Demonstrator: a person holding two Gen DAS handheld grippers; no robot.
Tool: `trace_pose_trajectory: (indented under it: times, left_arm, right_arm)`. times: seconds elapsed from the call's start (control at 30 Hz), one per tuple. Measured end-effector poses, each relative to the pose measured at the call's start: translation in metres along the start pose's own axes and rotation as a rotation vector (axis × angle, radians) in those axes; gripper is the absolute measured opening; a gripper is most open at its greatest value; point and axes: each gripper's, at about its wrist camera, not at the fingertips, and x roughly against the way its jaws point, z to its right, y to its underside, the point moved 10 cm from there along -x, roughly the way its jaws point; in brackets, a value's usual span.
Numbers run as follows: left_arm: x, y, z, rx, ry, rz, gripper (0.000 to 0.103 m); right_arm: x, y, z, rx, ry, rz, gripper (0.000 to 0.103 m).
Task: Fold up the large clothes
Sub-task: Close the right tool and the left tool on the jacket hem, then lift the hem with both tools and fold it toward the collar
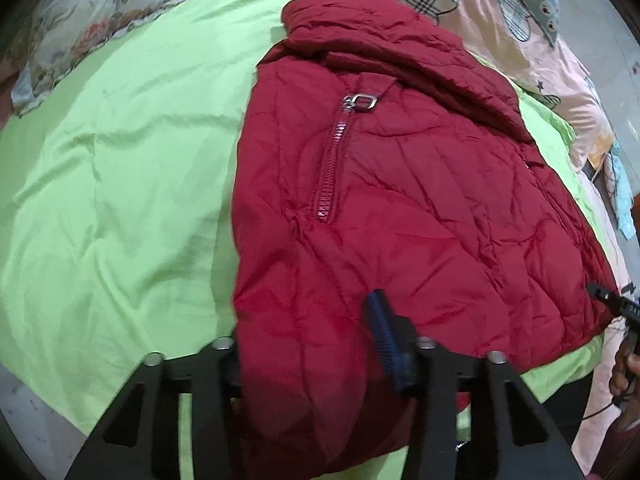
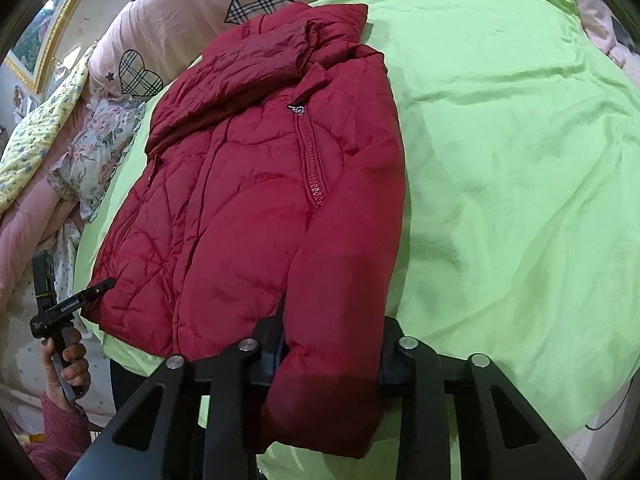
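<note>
Left wrist view: red puffer jacket [image 1: 400,200] lies flat on a green sheet [image 1: 120,180], right of centre, collar at the far end, hem toward the camera. A short silver zipper [image 1: 332,168] runs down the upper panel. A sleeve is folded across the top, under the collar. The left gripper [image 1: 308,340] has its fingers set wide with the near hem bunched up between them. A blue pad [image 1: 384,328] shows on the right-hand finger; the other fingertip is hidden behind fabric. Can't tell if it is actually clamping. The right gripper [image 1: 600,294] shows at the frame's right edge, tip at the jacket's side edge, held by a hand [image 1: 626,368]; jaw state unclear. A pink quilt with plaid hearts [image 1: 480,8] lies beyond the sheet.

Right wrist view: same jacket [image 2: 248,200], left of centre on the sheet [image 2: 500,160], zipper [image 2: 312,160] visible. The right gripper [image 2: 330,344] has fingers wide apart, the near jacket edge filling the gap; grip can't be confirmed. The left gripper [image 2: 80,300] is at the far left, tip touching the jacket's lower corner, in a hand [image 2: 72,356]; can't tell whether it is spread or pinching. Pink quilt [image 2: 180,12] behind.
</note>
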Motion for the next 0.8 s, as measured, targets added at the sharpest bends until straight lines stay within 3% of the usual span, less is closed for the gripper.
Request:
trace_pose_trajectory:
  times: [0.07,0.17,0.63,0.8]
  left_arm:
    - [0.004,0.0,0.001,-0.014,-0.007,0.01,0.028]
    - [0.013,0.002,0.0,-0.02,-0.005,0.023,0.021]
    - [0.05,0.004,0.007,-0.065,0.012,0.055,0.015]
    - [0.07,-0.013,0.003,-0.078,0.036,0.098,0.014]
  right_arm:
    - [0.002,0.0,-0.002,0.0,-0.014,0.007,0.026]
    - [0.006,0.002,-0.004,0.001,-0.037,0.015,0.024]
    - [0.04,0.002,-0.017,0.034,-0.194,0.045,0.022]
    - [0.056,-0.012,-0.022,0.03,-0.266,0.076,0.022]
